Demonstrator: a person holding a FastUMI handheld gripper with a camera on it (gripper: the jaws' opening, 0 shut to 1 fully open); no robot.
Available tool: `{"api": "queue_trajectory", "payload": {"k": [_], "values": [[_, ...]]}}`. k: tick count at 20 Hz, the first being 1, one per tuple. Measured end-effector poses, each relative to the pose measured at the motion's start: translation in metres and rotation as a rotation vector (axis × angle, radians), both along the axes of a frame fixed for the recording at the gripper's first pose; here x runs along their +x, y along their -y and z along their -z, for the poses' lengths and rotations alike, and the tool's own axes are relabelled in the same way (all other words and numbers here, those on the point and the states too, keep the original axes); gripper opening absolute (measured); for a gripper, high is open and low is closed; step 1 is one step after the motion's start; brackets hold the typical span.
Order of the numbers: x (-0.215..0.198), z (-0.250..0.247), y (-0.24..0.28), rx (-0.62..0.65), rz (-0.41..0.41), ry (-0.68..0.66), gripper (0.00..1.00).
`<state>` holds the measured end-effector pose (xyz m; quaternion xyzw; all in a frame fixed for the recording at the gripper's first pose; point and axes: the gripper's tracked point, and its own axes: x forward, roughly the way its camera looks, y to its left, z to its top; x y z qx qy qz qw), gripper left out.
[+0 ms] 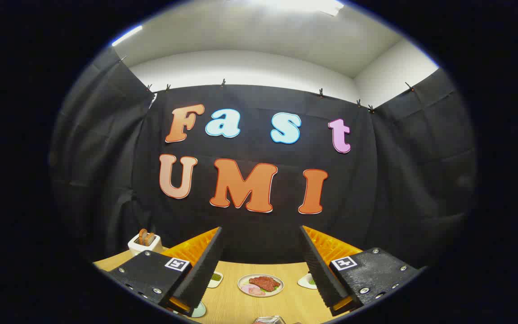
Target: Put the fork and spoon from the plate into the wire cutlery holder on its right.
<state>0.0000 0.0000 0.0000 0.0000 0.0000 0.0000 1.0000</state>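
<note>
My gripper [261, 265] is held high above a wooden table [232, 303], its two fingers [203, 265] spread wide apart with nothing between them. Beyond the fingers, between them, a white plate [260, 285] carries red meat and some greens. A shiny metal thing [269, 320] shows just below the plate at the near side; it is too cut off to tell what it is. I cannot make out a fork, a spoon or a wire holder.
A white toaster [145, 243] with bread slices stands at the table's back left. Small white dishes sit beside the left finger [215, 279], the right finger [307, 281] and nearer on the left [198, 310]. Black cloth walls close the booth behind the table.
</note>
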Motion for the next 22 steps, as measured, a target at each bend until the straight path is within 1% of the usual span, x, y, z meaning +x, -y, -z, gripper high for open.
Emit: {"api": "queue_trajectory", "payload": {"k": [8, 14, 16, 18, 22], "values": [[0.005, 0.004, -0.022, 0.011, -0.026, -0.029, 0.99], [0.014, -0.002, -0.033, 0.019, -0.023, -0.019, 0.99], [0.015, 0.002, -0.043, 0.021, -0.040, -0.026, 0.98], [0.017, 0.016, -0.054, 0.017, -0.055, -0.064, 0.99], [0.019, 0.055, -0.081, 0.024, -0.088, -0.185, 0.99]]}}
